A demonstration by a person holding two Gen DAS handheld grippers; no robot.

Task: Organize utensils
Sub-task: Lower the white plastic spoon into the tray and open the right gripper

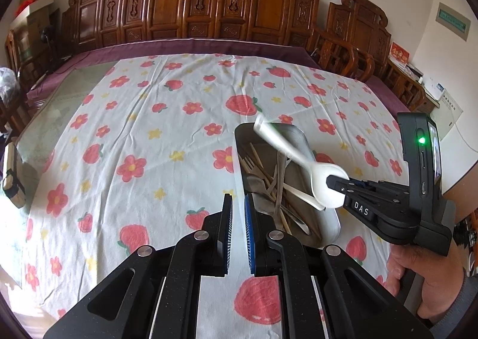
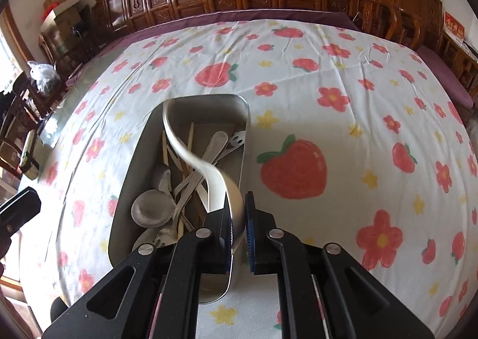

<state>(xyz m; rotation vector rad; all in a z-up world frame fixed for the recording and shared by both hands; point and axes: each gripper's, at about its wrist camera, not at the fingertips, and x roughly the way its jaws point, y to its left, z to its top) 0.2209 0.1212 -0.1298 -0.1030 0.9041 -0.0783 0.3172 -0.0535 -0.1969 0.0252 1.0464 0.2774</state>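
Your right gripper (image 2: 239,228) held the white spoon (image 1: 316,177) by its bowl, handle slanting up and away over the metal tray (image 2: 140,142) directly below. Your left gripper (image 1: 238,227), jaws narrow and apparently empty, hung beside the tray's near-left edge.

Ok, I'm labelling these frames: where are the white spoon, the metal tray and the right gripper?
white spoon (image 1: 324,186), left wrist view, on its bowl.
metal tray (image 2: 206,99), right wrist view, on its far rim.
right gripper (image 1: 330,182), left wrist view, at its fingertips.
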